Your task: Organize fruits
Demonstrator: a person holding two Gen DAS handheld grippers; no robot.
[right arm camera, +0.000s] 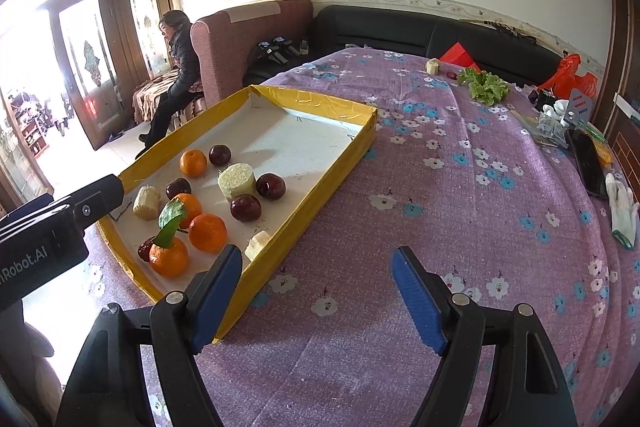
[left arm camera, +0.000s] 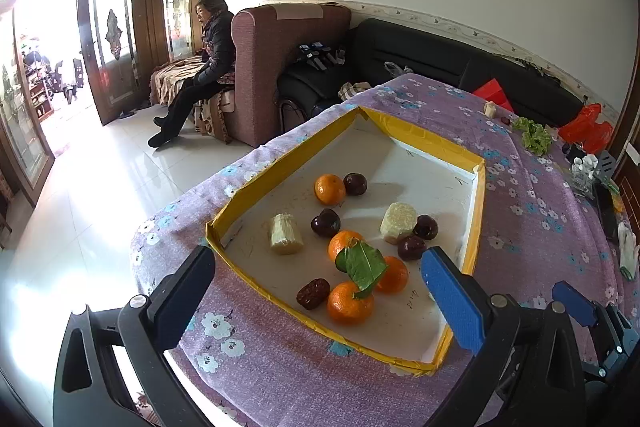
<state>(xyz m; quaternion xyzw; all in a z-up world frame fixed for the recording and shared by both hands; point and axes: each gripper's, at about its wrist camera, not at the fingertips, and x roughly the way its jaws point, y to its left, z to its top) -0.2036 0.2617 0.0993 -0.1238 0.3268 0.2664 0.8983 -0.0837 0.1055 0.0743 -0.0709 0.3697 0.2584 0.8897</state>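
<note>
Both grippers, left gripper (left arm camera: 316, 291) and right gripper (right arm camera: 316, 291), angled downward, jaws wide.

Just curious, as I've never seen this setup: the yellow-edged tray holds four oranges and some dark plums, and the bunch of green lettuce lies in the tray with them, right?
Not quite. The lettuce lies outside the yellow-edged tray, on the flowered cloth toward the far side of the table, as the right wrist view shows. The four oranges and the dark plums are in the tray.
</note>
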